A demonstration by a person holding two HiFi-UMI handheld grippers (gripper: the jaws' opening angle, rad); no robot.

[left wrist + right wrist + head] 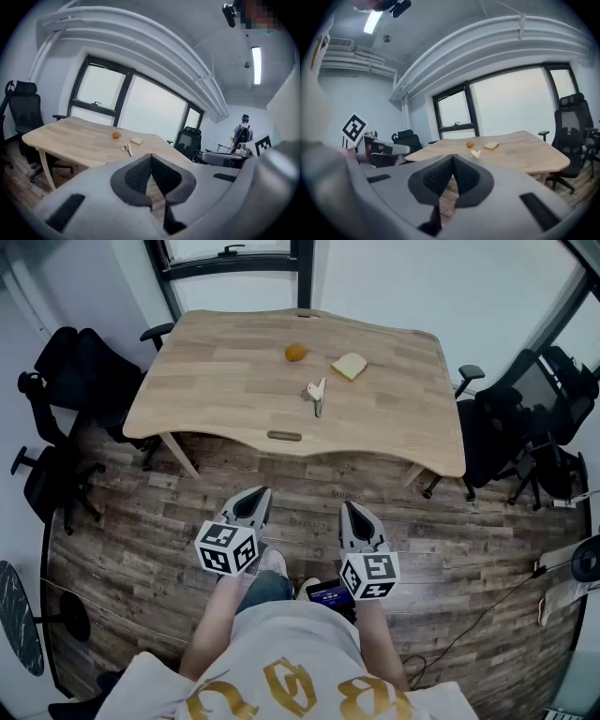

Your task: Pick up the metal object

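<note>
The metal object lies near the middle of the wooden table, pale and shiny, between an orange and a bread slice. It also shows small in the left gripper view as the metal object and in the right gripper view as the metal object. Both grippers are held low over the floor, well short of the table's near edge. My left gripper is shut with nothing in it, jaws together at the left gripper. My right gripper is likewise shut and empty, as the right gripper shows.
Black office chairs stand to the table's left and right. Wood-plank floor lies between me and the table. A dark device hangs at my waist. A person with a backpack stands far off.
</note>
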